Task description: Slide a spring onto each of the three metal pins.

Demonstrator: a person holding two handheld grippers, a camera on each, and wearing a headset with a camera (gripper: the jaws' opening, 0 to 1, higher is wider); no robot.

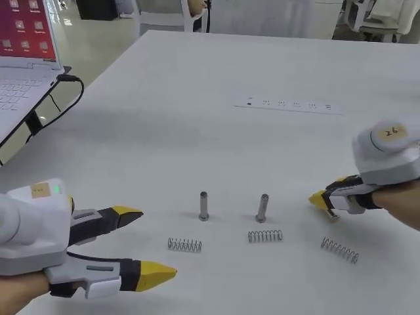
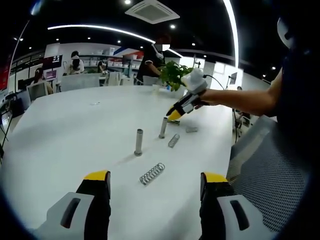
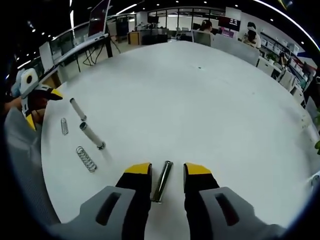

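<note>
Laptop (image 1: 20, 65) and its dark cable (image 1: 65, 98) sit at the far left edge of the white table (image 1: 197, 131). A flat white socket strip (image 1: 289, 105) lies well beyond the work. Nothing stands between the tools and the parts.

Two metal pins stand upright near the front of the table, the left pin (image 1: 203, 206) and the middle pin (image 1: 262, 207), apart from each other. A spring lies on its side just in front of each: the left spring (image 1: 184, 245) and the middle spring (image 1: 265, 235). The right spring (image 1: 339, 250) lies further right, at a slant. None of the springs is on a pin.

The left tool (image 1: 157, 241) hovers low at the near left with its jaws wide apart and nothing between them. The left spring lies just ahead of its tips, and the left pin stands a little beyond that.

The right tool (image 1: 318, 198) is down at the table on the right, behind the right spring. In the right gripper view the third pin (image 3: 162, 180) lies flat between its jaws. The jaws are only narrowly apart, and a thin gap shows on each side of the pin, so they straddle it without pressing.
</note>
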